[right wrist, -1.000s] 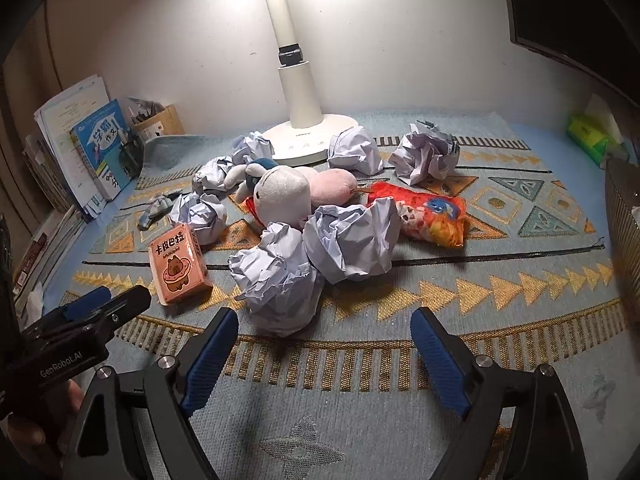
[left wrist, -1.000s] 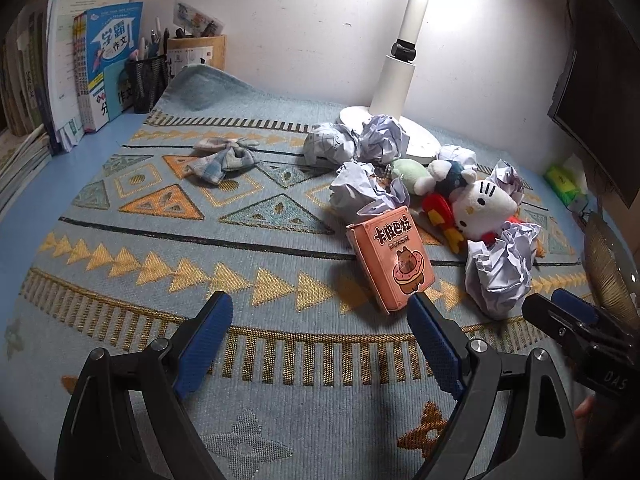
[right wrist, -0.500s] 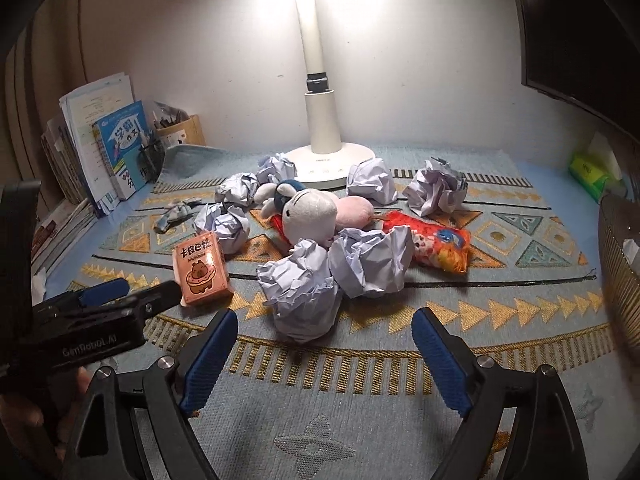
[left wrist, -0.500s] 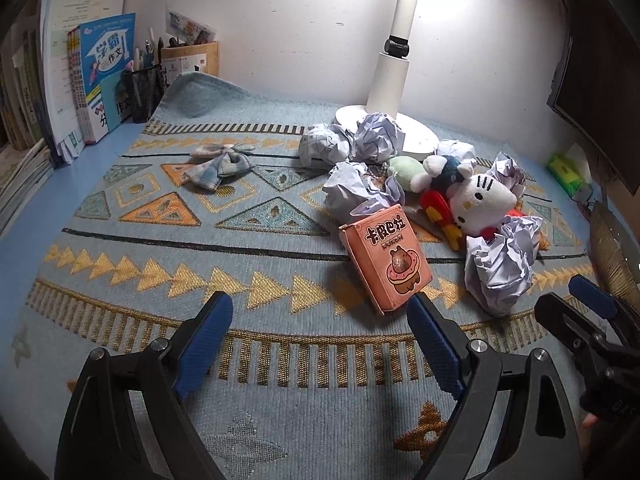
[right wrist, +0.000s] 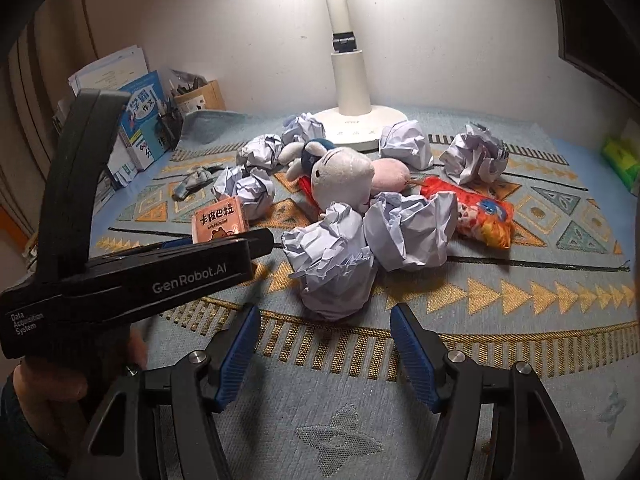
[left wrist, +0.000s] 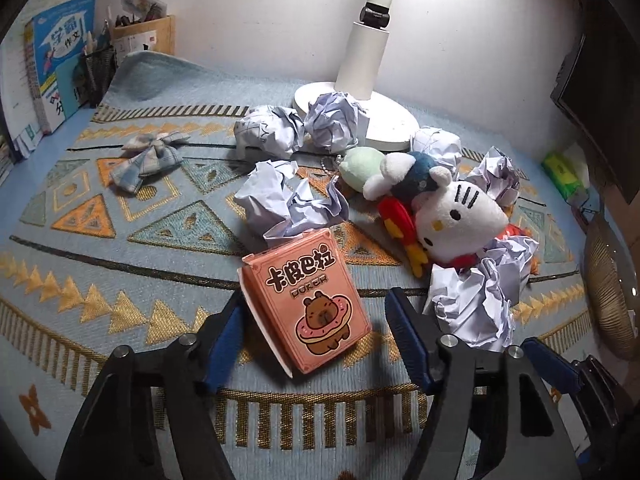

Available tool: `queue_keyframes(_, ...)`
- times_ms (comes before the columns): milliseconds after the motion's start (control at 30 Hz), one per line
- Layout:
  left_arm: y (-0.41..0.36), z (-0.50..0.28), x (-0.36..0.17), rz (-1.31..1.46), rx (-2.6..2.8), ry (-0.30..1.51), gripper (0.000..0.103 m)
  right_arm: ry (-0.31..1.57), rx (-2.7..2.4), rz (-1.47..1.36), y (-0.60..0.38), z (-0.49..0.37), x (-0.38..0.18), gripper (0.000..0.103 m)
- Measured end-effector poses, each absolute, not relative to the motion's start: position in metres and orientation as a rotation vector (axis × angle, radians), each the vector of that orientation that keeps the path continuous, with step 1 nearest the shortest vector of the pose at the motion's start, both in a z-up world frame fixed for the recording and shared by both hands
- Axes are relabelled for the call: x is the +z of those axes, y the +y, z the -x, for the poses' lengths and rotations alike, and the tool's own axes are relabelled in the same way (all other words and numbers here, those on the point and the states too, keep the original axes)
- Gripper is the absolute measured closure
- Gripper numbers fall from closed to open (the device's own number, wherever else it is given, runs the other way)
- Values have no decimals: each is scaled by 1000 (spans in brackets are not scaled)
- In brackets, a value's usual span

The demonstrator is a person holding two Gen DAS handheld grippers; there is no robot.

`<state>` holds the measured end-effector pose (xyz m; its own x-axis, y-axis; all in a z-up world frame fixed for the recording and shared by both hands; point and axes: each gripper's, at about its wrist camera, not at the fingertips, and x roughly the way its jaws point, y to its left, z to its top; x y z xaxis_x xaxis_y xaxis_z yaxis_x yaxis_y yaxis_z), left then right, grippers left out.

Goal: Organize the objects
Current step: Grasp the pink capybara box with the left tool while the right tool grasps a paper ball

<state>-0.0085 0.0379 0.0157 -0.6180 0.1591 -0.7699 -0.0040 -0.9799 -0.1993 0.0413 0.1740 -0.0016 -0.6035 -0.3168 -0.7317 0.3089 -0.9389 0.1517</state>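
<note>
A pink poker card box [left wrist: 308, 304] with a capybara drawing lies on the patterned mat, between the jaws of my left gripper [left wrist: 316, 300]. Those jaws are closing, and small gaps still show on both sides of the box. From the right wrist view the left gripper [right wrist: 256, 240] reaches in from the left over the same box [right wrist: 218, 220]. My right gripper [right wrist: 324, 312] is also closing, with the near end of a crumpled paper ball [right wrist: 332, 268] just ahead of its tips and untouched. Its blue finger [left wrist: 552, 364] shows at the lower right of the left wrist view.
A white cat plush [left wrist: 456, 216], other soft toys and several paper balls crowd around the lamp base [left wrist: 384, 128]. A red snack bag [right wrist: 480, 216] lies right of the pile, a plaid bow [left wrist: 148, 156] left. Books [left wrist: 56, 60] and a pen holder stand far left.
The left gripper has moved forward so the card box now lies between its jaws, which have narrowed. The right gripper's jaws have narrowed too, and the paper ball sits closer.
</note>
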Motion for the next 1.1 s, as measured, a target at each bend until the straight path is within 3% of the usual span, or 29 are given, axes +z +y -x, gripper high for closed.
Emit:
queue_keyframes(67,35,9,15,1322,2732,-279,54,-2,-2516,-1203,169,-35,-5,36)
queue_keyframes(167,26,7,15,1310,2701,-295,59,-54,-2488,-1275,164,-22,-10,36)
queue_keyframes(467,-6,-19,19,1264,2700,-340,59,73,-2587,-1293,136,-3,-10,40)
queue_keyframes(667,-17,-31,19,1244,2728,-311,59,-21,-2595,-1266,144,1,-7,49)
queue_keyframes(1100,8,-56,24,1194,2698,-258,59,-54,-2503,-1217,176,-65,2,48)
